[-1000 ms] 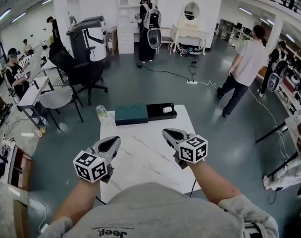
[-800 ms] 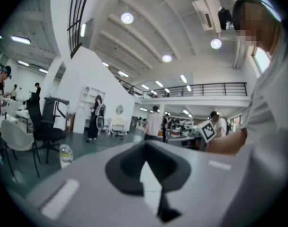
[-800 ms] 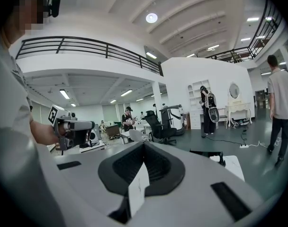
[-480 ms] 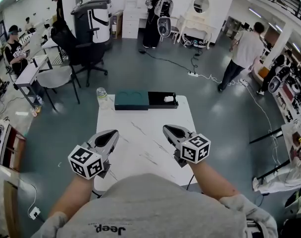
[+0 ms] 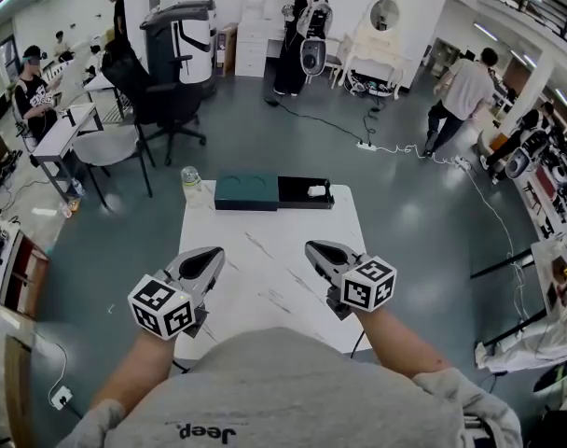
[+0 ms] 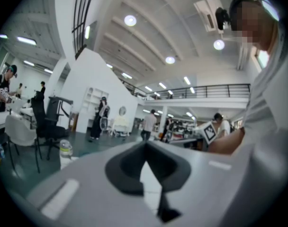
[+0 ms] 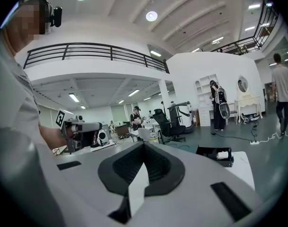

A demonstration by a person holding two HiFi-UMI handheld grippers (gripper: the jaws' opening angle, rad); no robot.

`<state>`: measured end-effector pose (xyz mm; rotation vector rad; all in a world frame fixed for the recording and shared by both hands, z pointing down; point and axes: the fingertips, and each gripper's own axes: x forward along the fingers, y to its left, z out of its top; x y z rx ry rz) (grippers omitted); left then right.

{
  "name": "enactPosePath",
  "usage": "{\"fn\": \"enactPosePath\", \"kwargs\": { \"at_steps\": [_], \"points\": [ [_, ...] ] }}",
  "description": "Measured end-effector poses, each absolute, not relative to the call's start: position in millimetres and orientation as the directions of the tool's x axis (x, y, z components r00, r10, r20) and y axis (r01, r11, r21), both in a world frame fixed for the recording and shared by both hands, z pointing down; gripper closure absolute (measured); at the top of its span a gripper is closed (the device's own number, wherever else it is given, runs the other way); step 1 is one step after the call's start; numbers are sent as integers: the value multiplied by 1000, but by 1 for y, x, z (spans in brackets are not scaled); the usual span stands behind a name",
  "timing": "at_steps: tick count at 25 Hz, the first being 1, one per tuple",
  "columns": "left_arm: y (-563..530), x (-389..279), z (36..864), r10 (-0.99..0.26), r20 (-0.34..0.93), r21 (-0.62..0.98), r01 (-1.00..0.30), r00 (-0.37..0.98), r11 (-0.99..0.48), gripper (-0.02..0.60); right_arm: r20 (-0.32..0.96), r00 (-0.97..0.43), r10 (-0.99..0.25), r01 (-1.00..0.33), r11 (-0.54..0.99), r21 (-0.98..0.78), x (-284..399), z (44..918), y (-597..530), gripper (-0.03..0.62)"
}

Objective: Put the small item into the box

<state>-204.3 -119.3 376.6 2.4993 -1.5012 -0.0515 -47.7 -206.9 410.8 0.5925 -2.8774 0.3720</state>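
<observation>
A white table [image 5: 265, 292] holds an open black box [image 5: 291, 188] at its far edge, the small white item [image 5: 315, 191] inside it. Nearer the person, the left gripper [image 5: 206, 258] and right gripper [image 5: 321, 251] hover with fingers together, holding nothing.

This is a big, open work hall, like a lab mixed with an office. The grey floor [image 5: 395, 222] is wide and shiny, with a long cable [image 5: 405, 149] lying on it. Desks [image 5: 60, 138] and a black office chair [image 5: 162, 110] stand at the left. High up runs a balcony rail [image 7: 96, 48] — and round lights [image 7: 151, 16] shine from the ceiling.
</observation>
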Motion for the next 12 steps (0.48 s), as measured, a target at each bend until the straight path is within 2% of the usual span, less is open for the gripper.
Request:
{"fn": "enactPosePath", "kwargs": {
  "at_steps": [12],
  "points": [
    [-121,-205,375,-872,87,203,-866,481,-458,576,233,-894,-382,-425,887,-179,-45,413,-209,588]
  ]
}}
